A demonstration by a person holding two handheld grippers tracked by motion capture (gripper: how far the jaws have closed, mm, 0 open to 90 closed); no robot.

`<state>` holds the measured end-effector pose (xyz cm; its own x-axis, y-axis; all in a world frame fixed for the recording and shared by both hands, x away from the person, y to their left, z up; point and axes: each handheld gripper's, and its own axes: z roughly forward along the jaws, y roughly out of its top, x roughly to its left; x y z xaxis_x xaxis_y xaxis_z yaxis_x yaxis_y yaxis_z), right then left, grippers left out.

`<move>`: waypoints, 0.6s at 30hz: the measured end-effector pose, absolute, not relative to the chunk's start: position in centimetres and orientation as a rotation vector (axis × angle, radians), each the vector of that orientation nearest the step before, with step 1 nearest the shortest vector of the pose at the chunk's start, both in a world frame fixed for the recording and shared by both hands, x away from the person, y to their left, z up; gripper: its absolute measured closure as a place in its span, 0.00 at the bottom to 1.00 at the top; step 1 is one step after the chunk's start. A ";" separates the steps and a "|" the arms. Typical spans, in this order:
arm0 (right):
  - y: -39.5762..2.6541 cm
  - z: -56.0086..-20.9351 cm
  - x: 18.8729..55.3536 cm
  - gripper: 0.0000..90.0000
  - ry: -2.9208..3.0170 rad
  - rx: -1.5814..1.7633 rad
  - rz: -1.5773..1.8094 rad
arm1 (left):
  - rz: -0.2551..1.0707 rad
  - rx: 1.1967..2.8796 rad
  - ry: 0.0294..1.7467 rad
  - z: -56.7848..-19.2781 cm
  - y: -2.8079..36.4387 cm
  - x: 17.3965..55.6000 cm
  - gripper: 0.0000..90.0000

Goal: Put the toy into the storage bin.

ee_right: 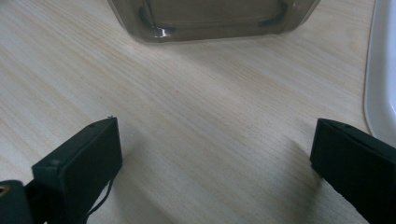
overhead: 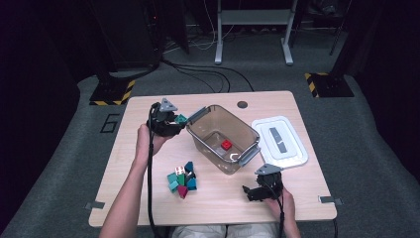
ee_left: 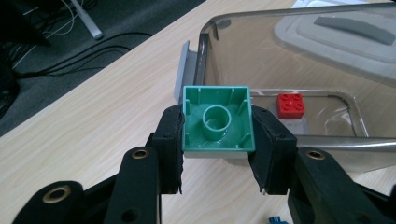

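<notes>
So the left gripper [ee_left: 218, 140] has a square green plastic building brick [ee_left: 218, 120] pinched between its two black jaws, pads pressing on opposite sides of it. The brick's hollow underside faces the gripper camera, so you see the round tube in the middle and the studs point away, toward the bin. It's square, so there's no real long axis to speak of. In the high view the brick [overhead: 181, 119] sits up off the table, just beside the near-left corner of the clear smoky plastic bin [overhead: 198, 130], right by its grey handle [ee_left: 183, 70].

Inside the bin, a small red studded brick [overhead: 226, 145] lies on the floor, studs up. The bin's white lid with grey latches [overhead: 280, 141] lies flat on the light wooden table [overhead: 277, 101] to the right.

The right gripper [overhead: 250, 192] rests low near the table's front edge with its jaws spread wide and nothing between them, just bare wood in its own view.

A little pile of green, teal and dark red bricks [overhead: 182, 181] sits in front of the bin; they're too small and jumbled to sort out individually. The studded side of the held brick is hidden from every view.
</notes>
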<state>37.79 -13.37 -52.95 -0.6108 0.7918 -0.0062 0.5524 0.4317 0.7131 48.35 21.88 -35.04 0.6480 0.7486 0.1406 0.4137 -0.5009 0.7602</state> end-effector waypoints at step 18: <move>-13.4 -53.0 37.8 0.02 2.349 1.152 0.980 | 0.576 2.169 0.872 -35.0 19.4 49.9 0.65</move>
<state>37.79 -13.37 -52.95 -0.6105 0.7920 -0.0059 0.5529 0.4315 0.7128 49.91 19.38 -34.97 0.6716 0.7289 0.1328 0.4086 -0.5139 0.7543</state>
